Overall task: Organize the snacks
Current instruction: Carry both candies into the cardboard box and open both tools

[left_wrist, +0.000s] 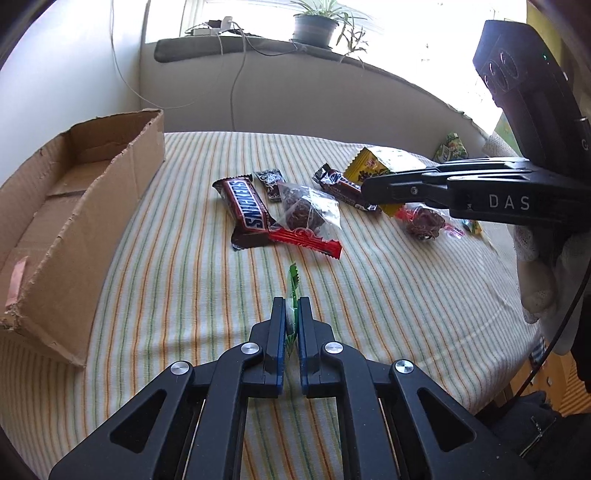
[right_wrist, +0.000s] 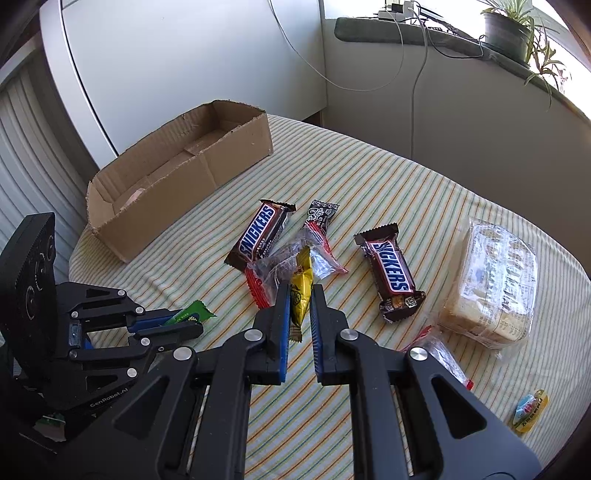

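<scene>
My left gripper is shut on a small green snack packet and holds it above the striped cloth; it also shows in the right wrist view. My right gripper is shut on a yellow snack packet above the table, and shows from the side in the left wrist view. An open cardboard box sits at the table's left; it also shows in the left wrist view. Two Snickers bars, a small black packet and clear-wrapped treats lie mid-table.
A clear-wrapped pack of biscuits lies at the right, a small colourful candy near the right edge. A red packet lies by the Snickers bar. A windowsill with a potted plant and cables runs behind the table.
</scene>
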### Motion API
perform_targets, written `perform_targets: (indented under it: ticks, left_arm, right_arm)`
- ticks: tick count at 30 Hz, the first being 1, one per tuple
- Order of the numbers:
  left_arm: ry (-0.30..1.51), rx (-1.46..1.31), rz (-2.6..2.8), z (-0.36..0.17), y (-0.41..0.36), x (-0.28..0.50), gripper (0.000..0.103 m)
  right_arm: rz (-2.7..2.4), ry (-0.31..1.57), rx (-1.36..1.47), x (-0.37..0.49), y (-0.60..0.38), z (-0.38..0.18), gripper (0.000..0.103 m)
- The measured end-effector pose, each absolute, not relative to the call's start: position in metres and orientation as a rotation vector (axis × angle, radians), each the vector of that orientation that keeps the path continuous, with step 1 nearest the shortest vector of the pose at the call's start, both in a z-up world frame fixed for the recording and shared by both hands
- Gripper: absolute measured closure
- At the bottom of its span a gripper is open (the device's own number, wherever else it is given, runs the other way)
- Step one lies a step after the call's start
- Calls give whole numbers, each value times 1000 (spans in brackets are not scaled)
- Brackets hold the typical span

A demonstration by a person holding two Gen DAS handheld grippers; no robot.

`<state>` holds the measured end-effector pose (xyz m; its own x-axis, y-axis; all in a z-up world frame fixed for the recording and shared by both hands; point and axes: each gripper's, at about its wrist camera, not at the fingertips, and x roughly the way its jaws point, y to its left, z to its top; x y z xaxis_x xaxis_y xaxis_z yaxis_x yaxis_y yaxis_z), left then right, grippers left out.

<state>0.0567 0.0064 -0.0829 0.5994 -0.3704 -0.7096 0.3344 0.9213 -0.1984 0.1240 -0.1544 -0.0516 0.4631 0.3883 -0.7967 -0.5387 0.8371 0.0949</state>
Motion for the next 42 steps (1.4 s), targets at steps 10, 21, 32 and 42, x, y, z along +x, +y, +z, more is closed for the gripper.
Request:
perform_targets:
  ticks: [10,21,32,42]
  left_arm:
    - [736,-78,-318,-43,45,64,98]
    - [683,-122,-167,-25,104,77,98]
    - [698,-142,-78,-30,139,89,98]
    - [710,-150,-44,-33,152,98,98]
  right_arm:
    - [616,867,-187,137,-131,-29,93]
    - [722,827,-196,168,-69,-12,93]
    - [800,826,-217,195,-7,-15,93]
    - [817,849,-233,215,26,-29,93]
